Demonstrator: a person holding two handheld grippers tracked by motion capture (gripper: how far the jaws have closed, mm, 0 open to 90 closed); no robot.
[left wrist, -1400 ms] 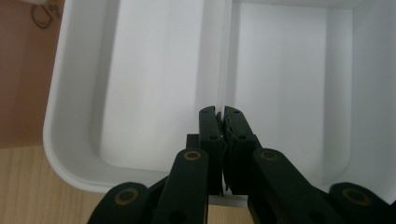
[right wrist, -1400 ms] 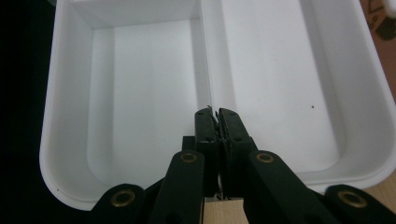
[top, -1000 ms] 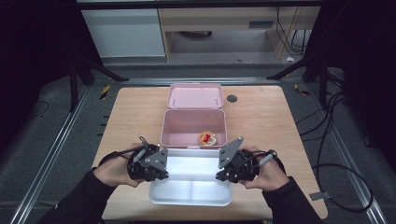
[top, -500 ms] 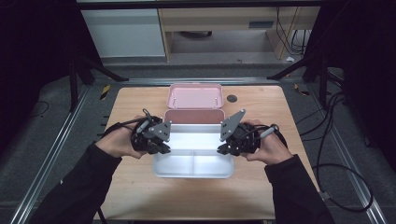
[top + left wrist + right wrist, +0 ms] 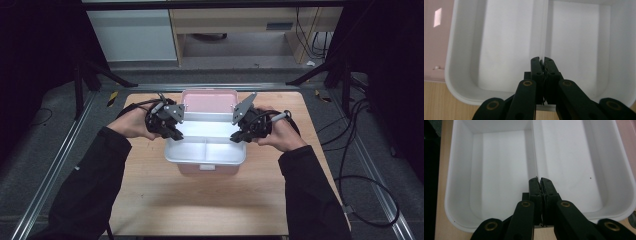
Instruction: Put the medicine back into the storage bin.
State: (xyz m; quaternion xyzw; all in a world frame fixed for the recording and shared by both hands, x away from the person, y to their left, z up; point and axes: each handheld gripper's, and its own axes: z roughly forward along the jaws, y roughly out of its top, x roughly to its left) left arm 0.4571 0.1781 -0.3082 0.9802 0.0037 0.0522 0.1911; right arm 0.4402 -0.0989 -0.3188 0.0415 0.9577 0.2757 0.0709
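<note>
Over the middle of the bench (image 5: 150,200), you held a white two-compartment tray (image 5: 205,152) between both tools, directly above the pink box (image 5: 209,100) whose open lid showed behind it. Your left tool (image 5: 172,131) was clenched on the tray's left end wall, jaws nearly closed around the thin rim. Your right tool (image 5: 239,134) gripped the right end wall the same way, its jaws pinched on the rim.

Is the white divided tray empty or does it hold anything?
Empty: both gripper views show bare white floors in the two compartments of the white tray.
</note>
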